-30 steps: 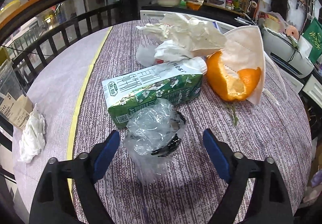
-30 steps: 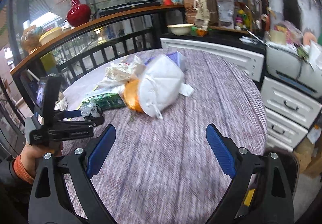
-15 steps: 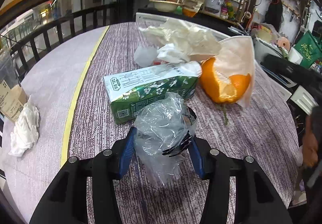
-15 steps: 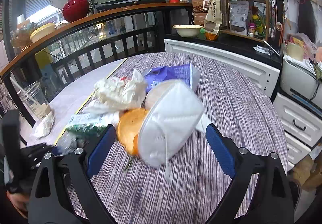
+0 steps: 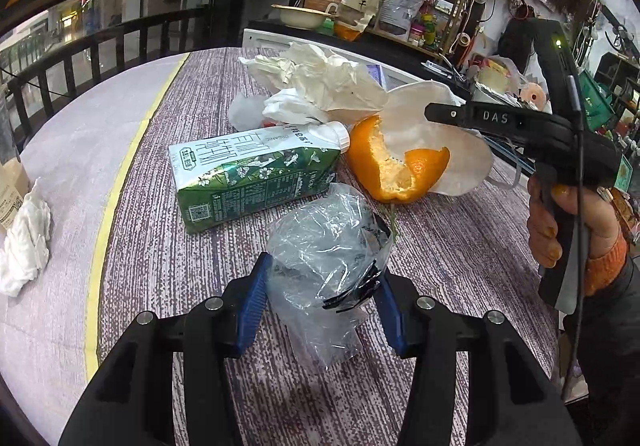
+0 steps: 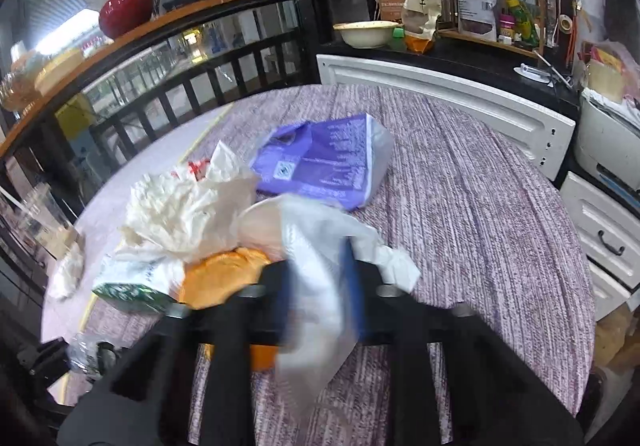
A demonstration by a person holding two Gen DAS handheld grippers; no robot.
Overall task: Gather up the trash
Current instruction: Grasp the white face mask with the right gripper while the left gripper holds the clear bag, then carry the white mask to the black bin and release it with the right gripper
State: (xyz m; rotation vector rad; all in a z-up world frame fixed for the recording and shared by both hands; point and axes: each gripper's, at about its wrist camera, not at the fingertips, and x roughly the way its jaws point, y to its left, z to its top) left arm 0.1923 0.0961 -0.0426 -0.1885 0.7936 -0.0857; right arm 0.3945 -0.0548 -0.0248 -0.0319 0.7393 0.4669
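1. While both hands work the pile, the left gripper (image 5: 320, 302) is clenched on a crumpled plastic bag (image 5: 326, 246), pinched at mid-bulk on the bench (image 5: 460, 254).
2. The right gripper (image 6: 320, 286) clamps the white face mask (image 6: 316, 246), probably for lifting.
3. Beyond lie a green carton (image 5: 252, 173) and orange peel (image 5: 394, 169).

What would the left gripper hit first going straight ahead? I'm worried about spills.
Already shut on the clear plastic bag, the left gripper would likely push it into the green milk carton.

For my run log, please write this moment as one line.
left gripper: shut on clear plastic wrapper | right gripper: shut on white face mask | remaining: milk carton, orange peel
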